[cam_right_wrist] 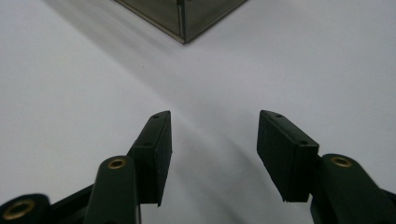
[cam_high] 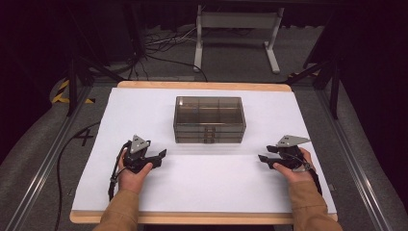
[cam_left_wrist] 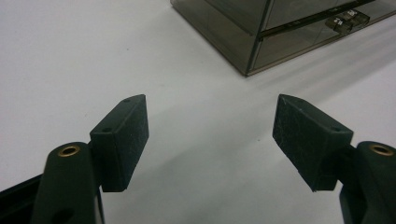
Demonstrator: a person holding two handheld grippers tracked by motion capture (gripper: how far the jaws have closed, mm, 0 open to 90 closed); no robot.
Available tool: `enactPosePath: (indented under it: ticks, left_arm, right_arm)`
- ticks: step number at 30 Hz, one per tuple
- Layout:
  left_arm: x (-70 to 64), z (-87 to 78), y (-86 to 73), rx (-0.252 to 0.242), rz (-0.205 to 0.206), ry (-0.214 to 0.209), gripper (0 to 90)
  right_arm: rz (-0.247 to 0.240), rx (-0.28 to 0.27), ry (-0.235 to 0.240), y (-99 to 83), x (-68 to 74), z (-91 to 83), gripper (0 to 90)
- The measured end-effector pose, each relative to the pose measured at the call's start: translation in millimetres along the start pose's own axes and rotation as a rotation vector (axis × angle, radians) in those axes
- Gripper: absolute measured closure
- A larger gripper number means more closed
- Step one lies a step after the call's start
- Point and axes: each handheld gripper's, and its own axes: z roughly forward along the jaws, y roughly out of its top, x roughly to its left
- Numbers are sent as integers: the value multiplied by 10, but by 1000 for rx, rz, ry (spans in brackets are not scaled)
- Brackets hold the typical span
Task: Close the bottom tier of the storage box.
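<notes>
Left gripper (cam_high: 153, 159): held low over the white table surface (cam_high: 202, 183) at the near left, jaws spread wide, nothing between them. In the left gripper view the pads (cam_left_wrist: 122, 140) frame bare surface, with the drawer box ahead and to the right. Smoked translucent drawer box (cam_high: 209, 120): stands at table centre, toward the far edge, long axis running left to right; two stacked drawers with small pull tabs (cam_left_wrist: 348, 19) at mid-front, both apparently closed. Right gripper (cam_high: 266, 160): held low at the near right, jaws open somewhat less widely, empty; its own view shows a lower corner of the box (cam_right_wrist: 183, 21) ahead and slightly left. Both grippers lie nearer the person than the box, about equally far from it, one on either side; the tabs sit between them. No brand, label or legible writing is visible.
</notes>
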Motion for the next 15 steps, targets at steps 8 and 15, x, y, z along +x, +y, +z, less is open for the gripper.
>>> enactPosePath:
  ticks: [8, 15]
  left_arm:
    - [0, 1, 0, 0, 0, 0, 276]
    - [2, -2, 0, 0, 3, -2, 276]
  right_arm:
    - [0, 12, 0, -54, 13, 43, 456]
    - [-4, -3, 4, -38, 36, 46, 452]
